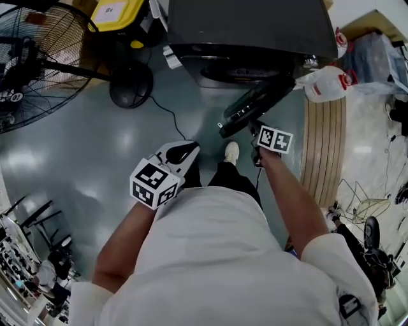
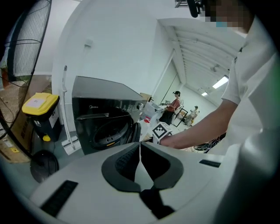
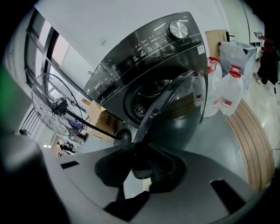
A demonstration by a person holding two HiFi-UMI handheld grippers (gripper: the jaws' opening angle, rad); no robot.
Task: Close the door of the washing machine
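One door (image 3: 175, 113), two jugs (image 3: 229, 92) (maybe plastic)

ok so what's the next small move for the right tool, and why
Probably swing the round dark glass door toward the black washing machine. The right tool grips the door's rim, and the door stands well open.

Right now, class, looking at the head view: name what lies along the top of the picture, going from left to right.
Fan grille → yellow-lidded bin → washing machine → white plastic jug.
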